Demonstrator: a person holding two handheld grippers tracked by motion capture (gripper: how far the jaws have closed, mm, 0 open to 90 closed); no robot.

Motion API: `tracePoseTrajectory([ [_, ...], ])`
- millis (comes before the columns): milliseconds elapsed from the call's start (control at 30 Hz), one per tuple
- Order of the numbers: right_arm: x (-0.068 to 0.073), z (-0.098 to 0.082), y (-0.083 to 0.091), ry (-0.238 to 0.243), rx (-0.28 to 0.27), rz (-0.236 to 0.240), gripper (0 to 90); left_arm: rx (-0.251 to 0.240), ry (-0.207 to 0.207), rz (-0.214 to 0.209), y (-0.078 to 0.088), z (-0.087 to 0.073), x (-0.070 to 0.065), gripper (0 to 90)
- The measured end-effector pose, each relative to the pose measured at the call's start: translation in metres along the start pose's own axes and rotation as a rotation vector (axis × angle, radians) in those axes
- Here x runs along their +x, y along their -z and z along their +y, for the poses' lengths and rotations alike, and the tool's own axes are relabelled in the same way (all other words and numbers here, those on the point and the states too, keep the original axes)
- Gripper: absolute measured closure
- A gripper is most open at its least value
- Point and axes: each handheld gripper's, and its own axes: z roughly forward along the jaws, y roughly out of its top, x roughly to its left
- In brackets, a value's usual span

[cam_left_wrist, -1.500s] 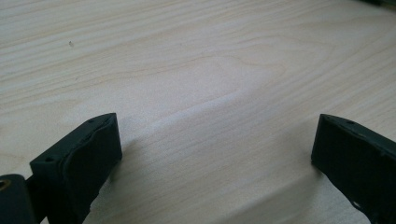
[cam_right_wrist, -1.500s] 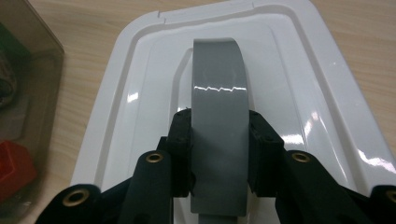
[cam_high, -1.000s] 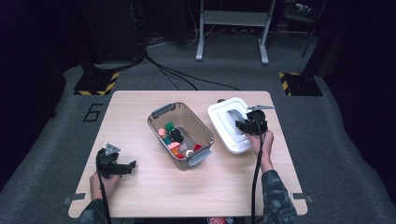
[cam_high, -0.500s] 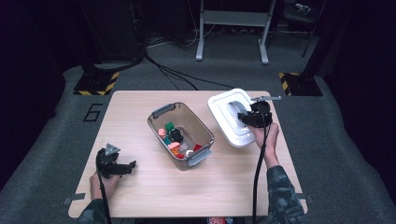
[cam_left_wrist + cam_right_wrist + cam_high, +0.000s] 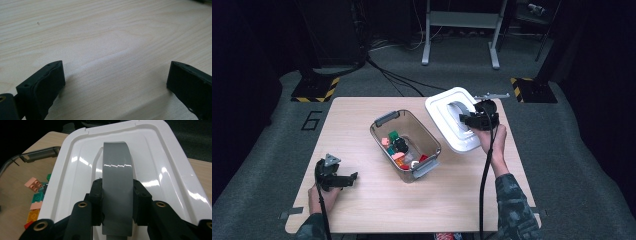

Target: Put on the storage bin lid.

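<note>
A white lid (image 5: pixel 447 116) with a grey arched handle (image 5: pixel 117 177) hangs tilted above the table's right side. My right gripper (image 5: pixel 468 120) is shut on that handle, and in the right gripper view its pads (image 5: pixel 97 200) press the grey strap from both sides. A clear bin (image 5: pixel 388 131) with grey clip handles stands uncovered at mid-table, with several coloured bricks (image 5: pixel 398 150) inside. My left gripper (image 5: pixel 353 177) rests on the wood at the near left, jaws wide apart with nothing between them (image 5: pixel 113 85).
The wooden table (image 5: pixel 362 210) has bare surface all round the bin. A dark floor with cables, a metal stand and yellow-black striped feet lies beyond the far edge. A number 6 is marked left of the table.
My right gripper has lifted the white lid off the table and tipped it, carrying it slightly toward the far edge. The left gripper has stayed where it was.
</note>
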Motion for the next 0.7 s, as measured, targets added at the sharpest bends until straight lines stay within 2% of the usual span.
tracePoseTrajectory([
  [133,0.012,0.004,-0.002,0.018,-0.004,0.022,67.1,0.0,0.0,0.0,0.0,0.0,0.0,1.6],
  [433,0.048,0.01,-0.015,0.059,0.011,0.07,67.0,0.003,-0.004,-0.001,0.0,0.0,0.0,1.6],
  [567,0.065,0.011,-0.023,0.094,0.023,0.092,67.0,0.004,-0.003,-0.001,0.0,0.0,0.0,1.6],
  [700,0.078,0.011,-0.029,0.099,0.031,0.116,67.0,0.007,-0.001,-0.002,0.001,0.0,0.0,1.6],
])
